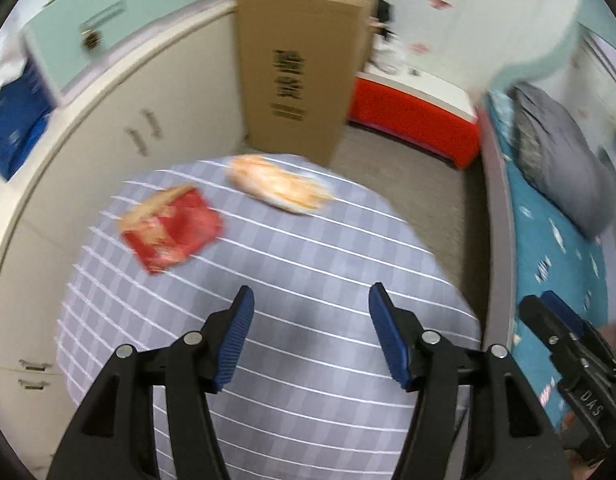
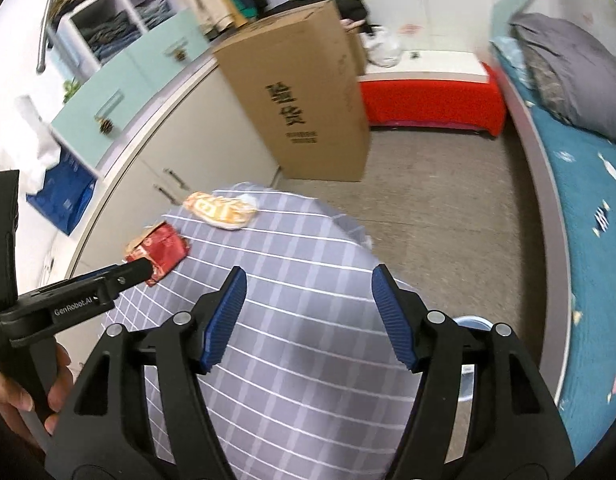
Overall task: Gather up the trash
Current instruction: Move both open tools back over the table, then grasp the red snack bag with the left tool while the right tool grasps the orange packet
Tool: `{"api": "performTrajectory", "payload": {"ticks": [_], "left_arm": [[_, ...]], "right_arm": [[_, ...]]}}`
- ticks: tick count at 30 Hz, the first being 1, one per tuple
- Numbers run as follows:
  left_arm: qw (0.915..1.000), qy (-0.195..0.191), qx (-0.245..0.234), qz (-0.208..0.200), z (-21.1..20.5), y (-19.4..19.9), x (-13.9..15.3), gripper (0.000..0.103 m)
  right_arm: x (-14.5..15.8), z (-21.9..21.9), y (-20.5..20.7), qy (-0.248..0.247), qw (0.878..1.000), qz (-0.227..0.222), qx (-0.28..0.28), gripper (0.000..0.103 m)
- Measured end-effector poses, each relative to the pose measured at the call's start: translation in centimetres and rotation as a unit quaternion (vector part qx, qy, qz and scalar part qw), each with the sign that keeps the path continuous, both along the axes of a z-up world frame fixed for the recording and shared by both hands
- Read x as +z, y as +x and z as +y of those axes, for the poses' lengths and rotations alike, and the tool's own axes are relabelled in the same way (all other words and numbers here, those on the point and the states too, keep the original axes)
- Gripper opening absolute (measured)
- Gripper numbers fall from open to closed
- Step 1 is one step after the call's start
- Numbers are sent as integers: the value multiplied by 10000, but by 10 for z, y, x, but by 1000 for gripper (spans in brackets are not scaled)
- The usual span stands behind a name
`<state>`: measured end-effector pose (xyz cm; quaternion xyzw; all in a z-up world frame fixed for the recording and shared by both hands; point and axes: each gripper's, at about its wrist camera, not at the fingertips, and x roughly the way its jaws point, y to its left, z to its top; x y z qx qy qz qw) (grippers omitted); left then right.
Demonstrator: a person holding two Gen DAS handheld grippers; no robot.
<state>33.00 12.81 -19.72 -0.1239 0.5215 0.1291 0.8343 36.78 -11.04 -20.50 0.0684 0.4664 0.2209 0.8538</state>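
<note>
Two empty gripper units, left gripper (image 1: 310,300) and right gripper (image 2: 308,282), above two wrappers: red wrapper (image 1: 172,228), orange wrapper (image 1: 280,188).

- Table cover (image 1: 308,280): matt woven cloth, grey with white checks
- Red wrapper (image 1: 172,232): crinkled, glossy foil-like plastic
- Orange packet (image 1: 280,188): shiny plastic film
- Gripper pads (image 2: 224,320): ribbed blue rubber-like surface on matt black plastic
- Tall box (image 2: 300,100): plain brown cardboard, dull

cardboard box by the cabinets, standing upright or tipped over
Upright: the cardboard box stands on end on the floor beside the cabinets, taller than wide.
</note>
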Motion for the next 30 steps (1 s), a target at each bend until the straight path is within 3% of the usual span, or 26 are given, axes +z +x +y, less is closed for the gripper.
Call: {"api": "performTrajectory", "payload": {"ticks": [6,13,27,30], "left_arm": [[9978,11,659,107,100,-5,-22,59],[9962,-76,837,215,173,0,-52,59],[9992,-242,167,285,206,35,-107,59],[9996,-59,6,280,200,39,-112,60]], "right_arm": [[-9,72,23,-124,9994,-21,320,68],[-34,145,46,-487,9965,4,682,71],[-84,212,83,-1158,9879,34,1027,74],[-93,221,88,-1293,9854,26,1111,74]]}}
